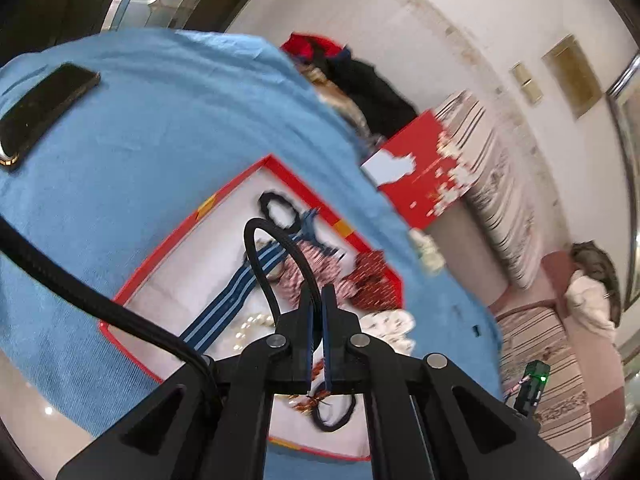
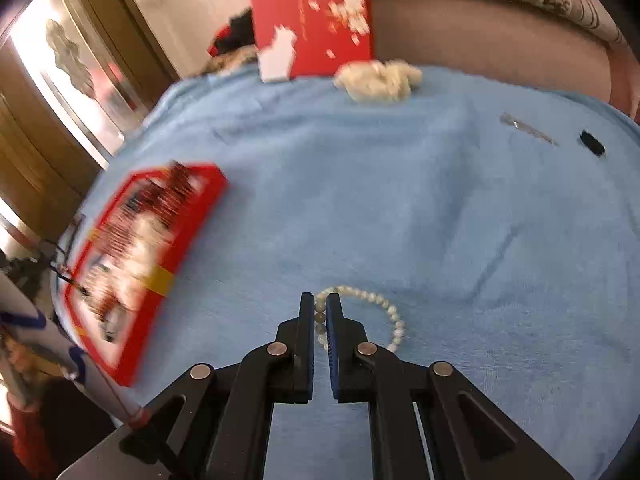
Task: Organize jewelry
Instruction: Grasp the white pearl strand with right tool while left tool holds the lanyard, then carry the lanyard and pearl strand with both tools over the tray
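Beads of the white bracelet (image 2: 362, 304) sit pinched between the fingers of your right tool (image 2: 320, 312), the loop trailing right on the blue-covered worktop (image 2: 400, 200), apparently gripped for the trip to the red box (image 1: 304, 184) far left. Your left tool (image 1: 318, 300) grips a black headband (image 1: 272, 248) above that box, which holds hair ties, pearls and patterned fabric pieces.
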Demonstrator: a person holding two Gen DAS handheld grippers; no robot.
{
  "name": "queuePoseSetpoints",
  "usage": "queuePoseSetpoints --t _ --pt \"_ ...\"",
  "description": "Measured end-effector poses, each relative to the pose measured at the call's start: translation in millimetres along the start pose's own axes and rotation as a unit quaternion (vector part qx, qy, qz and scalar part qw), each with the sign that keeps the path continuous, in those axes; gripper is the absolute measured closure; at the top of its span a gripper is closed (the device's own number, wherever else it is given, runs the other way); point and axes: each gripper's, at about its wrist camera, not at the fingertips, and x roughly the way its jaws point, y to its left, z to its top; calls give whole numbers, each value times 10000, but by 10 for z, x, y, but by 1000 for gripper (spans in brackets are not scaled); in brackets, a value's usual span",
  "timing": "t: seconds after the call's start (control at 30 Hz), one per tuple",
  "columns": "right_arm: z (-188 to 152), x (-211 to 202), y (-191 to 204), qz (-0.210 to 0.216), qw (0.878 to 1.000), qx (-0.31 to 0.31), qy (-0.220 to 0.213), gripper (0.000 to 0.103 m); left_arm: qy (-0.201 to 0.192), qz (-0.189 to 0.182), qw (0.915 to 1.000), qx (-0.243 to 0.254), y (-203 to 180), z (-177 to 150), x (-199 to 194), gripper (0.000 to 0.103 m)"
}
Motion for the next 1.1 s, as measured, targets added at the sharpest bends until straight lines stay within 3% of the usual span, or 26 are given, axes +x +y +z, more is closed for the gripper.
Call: queuePoseSetpoints --t 0.2,0.37,0.5,0.77,1.1 --pt "218 -322 485 453 9980 -256 -371 97 -395 -192 9990 4 -14 15 -199 100" --pt "385 -328 1084 896 9935 -583 -402 97 114 133 9998 98 -3 -2 -17 100" --pt "459 -107 1491 1062 9908 -785 -309 97 670 850 9939 205 53 -76 221 100" --pt "700 470 2338 1394 9848 -1035 18 97 491 1502 9873 191 186 -51 242 100" --pt "945 1387 3231 1500 9811 -1113 499 97 512 1386 9889 -181 363 25 303 99"
